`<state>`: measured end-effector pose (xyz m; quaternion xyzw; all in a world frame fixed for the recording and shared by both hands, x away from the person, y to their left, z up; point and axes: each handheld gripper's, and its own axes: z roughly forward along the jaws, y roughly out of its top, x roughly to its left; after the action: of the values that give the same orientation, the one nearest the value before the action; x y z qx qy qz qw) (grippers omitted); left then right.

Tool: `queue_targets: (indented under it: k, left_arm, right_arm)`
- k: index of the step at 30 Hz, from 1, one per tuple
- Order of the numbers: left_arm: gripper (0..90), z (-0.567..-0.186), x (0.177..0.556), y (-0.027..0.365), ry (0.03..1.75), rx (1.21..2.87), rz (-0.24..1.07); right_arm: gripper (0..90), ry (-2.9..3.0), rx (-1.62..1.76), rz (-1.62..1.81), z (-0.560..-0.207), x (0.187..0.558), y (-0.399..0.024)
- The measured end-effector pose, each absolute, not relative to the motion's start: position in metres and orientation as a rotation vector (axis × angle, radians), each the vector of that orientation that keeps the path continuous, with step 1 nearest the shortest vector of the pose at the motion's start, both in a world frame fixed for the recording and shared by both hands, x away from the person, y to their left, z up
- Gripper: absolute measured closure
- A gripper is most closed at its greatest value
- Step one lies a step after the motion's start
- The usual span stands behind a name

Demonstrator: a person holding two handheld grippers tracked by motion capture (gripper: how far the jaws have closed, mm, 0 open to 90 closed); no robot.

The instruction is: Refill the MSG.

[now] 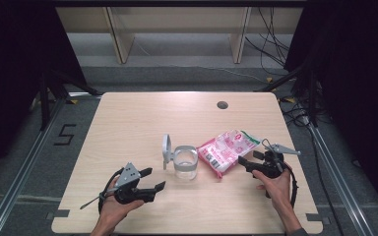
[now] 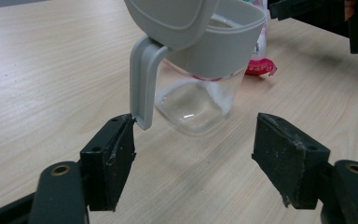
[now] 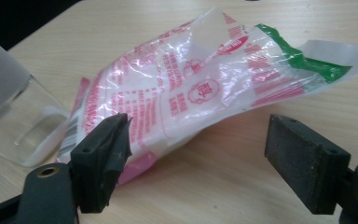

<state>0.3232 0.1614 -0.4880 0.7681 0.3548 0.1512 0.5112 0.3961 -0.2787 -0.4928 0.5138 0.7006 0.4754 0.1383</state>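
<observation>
Both tongs stand spread, pinching nothing. The right tongs [image 3: 196, 158] face the pink-and-white plastic pouch [image 1: 228, 150] lying on the counter [image 1: 128, 128] beside the clear lidded jar [image 1: 184, 162]. Thin crinkled film may slip; a nudge could tip the jar.

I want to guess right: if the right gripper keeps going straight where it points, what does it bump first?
Probably the bag. The right gripper has its fingers open and aimed at it, with bare table between. The jar sits off to one side.
</observation>
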Motion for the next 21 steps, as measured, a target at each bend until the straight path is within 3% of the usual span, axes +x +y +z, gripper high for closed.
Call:
queue_targets:
  k: [21]
  left_arm:
    - [28.4, -0.488, 0.322, 0.159, 0.851, 1.865, 0.362]
  right_arm:
    - [24.7, 2.083, 1.470, 1.356, -0.503, 0.416, -0.258]
